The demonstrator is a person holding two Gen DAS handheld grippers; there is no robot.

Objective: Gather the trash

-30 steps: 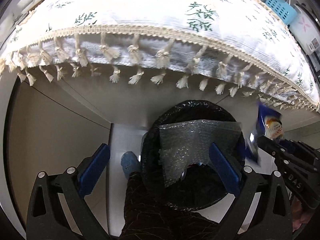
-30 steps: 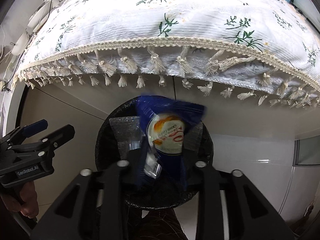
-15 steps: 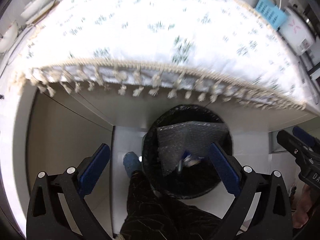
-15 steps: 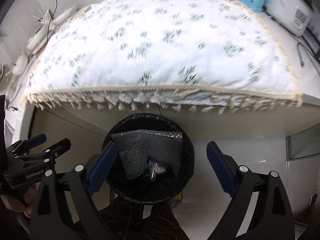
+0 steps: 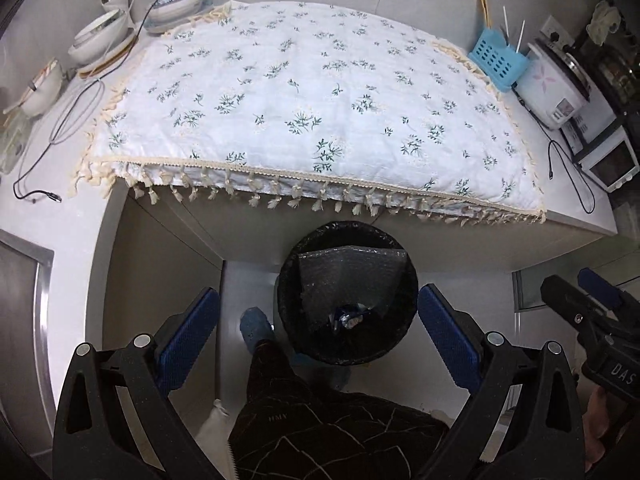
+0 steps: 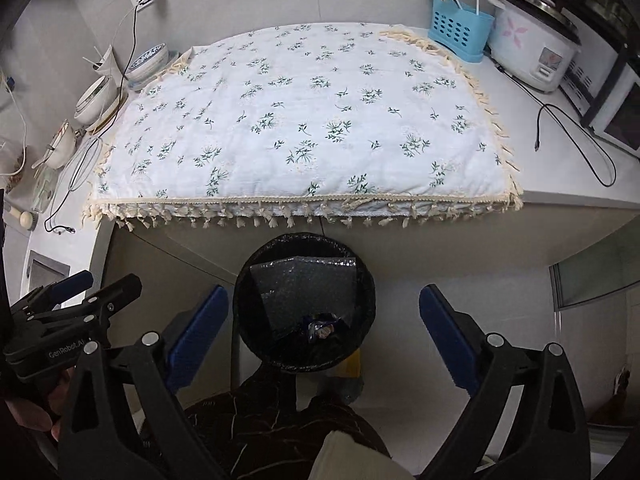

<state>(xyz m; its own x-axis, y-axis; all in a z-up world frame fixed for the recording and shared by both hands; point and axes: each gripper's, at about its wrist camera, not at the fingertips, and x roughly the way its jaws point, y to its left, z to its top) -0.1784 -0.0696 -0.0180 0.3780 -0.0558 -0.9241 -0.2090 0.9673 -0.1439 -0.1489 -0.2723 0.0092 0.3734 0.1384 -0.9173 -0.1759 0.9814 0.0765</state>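
**trash in the bin, both grippers empty**

the blue snack wrapper [image 5: 347, 317] lay crumpled at the bottom of the black bin [image 5: 288, 280], which stood on the pale floor just under the front edge of the counter. a sheet of bubble wrap [image 5: 348, 272] leaned inside the bin too, standing up against the back wall with the wrapper sitting right in front of its lower edge. the right wrist view showed the same thing: wrapper [image 6: 320, 328] low down, bubble wrap [image 6: 304, 284] behind it, black liner all around.

the right gripper [image 6: 324, 328] hung above the bin with its jaws spread wide, having just been opening, and nothing was between the blue pads. the left gripper [image 5: 318, 326] was also wide apart and empty, pointing down at the bin from beside it. each gripper showed at the edge of the other's camera, with a bit of the hand holding it.

below the grippers you could see the person's dark patterned trousers [image 5: 320, 432] and a blue shoe [image 5: 254, 326] next to the bin.

up on the counter, a white flowered cloth [image 5: 304, 112] with a tasselled fringe covered most of the top and nothing lay on it. off to the left were stacked bowls [image 5: 100, 34] and a loose cable [image 5: 72, 120]; to the right a blue utensil holder [image 5: 496, 62] and a white rice cooker [image 5: 554, 88].
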